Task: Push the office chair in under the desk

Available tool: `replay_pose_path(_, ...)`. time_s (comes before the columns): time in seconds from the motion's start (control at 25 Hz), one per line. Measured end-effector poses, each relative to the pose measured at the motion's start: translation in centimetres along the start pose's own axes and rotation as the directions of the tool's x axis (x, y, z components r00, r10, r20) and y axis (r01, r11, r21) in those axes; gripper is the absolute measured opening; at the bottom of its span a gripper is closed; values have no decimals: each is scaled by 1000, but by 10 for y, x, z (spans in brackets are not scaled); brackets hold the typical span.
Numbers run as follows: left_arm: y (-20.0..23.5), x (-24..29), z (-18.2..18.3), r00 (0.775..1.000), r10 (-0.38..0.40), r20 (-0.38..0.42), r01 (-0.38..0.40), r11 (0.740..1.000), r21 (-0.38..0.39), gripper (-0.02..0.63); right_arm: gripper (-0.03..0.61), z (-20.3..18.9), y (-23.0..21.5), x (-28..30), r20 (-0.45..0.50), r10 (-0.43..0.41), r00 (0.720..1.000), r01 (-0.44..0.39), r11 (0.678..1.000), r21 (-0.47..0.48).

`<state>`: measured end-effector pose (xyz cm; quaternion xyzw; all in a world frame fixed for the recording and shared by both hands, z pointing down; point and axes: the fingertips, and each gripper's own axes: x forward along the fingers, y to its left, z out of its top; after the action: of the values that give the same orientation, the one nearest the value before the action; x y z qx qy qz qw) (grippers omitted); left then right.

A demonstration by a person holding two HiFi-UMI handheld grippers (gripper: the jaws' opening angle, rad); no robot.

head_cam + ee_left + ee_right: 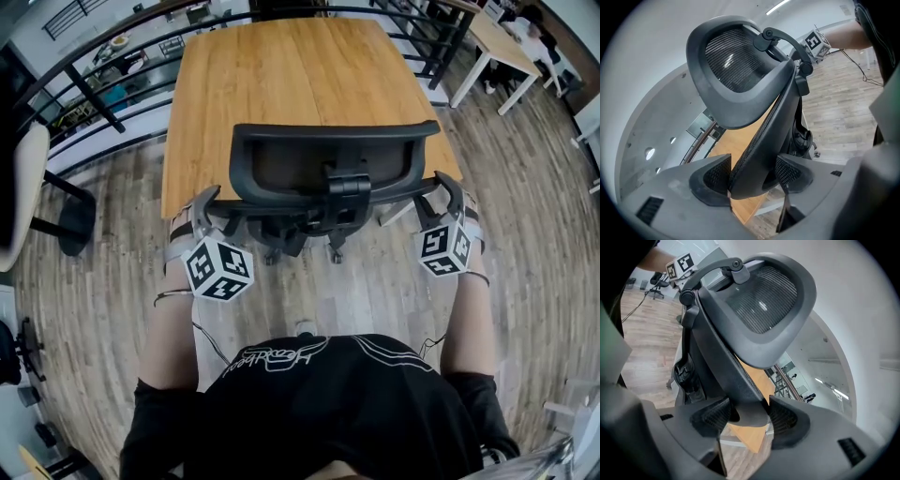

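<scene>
The black chair point(328, 173), mesh-backed with a curved headrest, is seen at the near edge of the wooden desk point(281, 75). Its backrest rim is clamped by the left gripper point(752, 177) on one side and by the right gripper point(747, 416) on the other.

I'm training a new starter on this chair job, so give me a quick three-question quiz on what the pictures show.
1. True or false: the left gripper is shut on the edge of the backrest of the chair.
2. Which part does the right gripper grip? A the backrest's edge; B a wheel; C an armrest.
3. Fill in: straight ahead of the chair stands a wooden-topped ____.
Key: 1 true; 2 A; 3 desk.
</scene>
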<state>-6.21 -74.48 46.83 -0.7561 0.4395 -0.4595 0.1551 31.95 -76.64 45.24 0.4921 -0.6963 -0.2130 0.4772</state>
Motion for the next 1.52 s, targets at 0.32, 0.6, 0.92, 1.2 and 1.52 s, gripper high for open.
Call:
replay_pose_path(0.32,-2,-3,0,997,9,71,-5,998,-58,284,270,3,-2,5,25,-141,990,139,988,64)
replay_pose_path(0.6,15,-61,-8,980,160,119,-118,946,-301,295,284,-12,-11,-32,51,-168,984,141,928,344)
replay_pose_path(0.92,-46,-153,35,950,108,293,111,760,-640,290,281,31,32,-127,376,63,925,-289,757,585)
replay_pose_path(1.2,-136,-248,104,882,73,466,305,666,-681,92,128,58,85,-260,599,212,772,-558,678,479)
replay_pose_path(1.52,-243,-334,165,797,-13,603,510,549,-662,8,51,47,126,-387,762,274,586,-782,437,444)
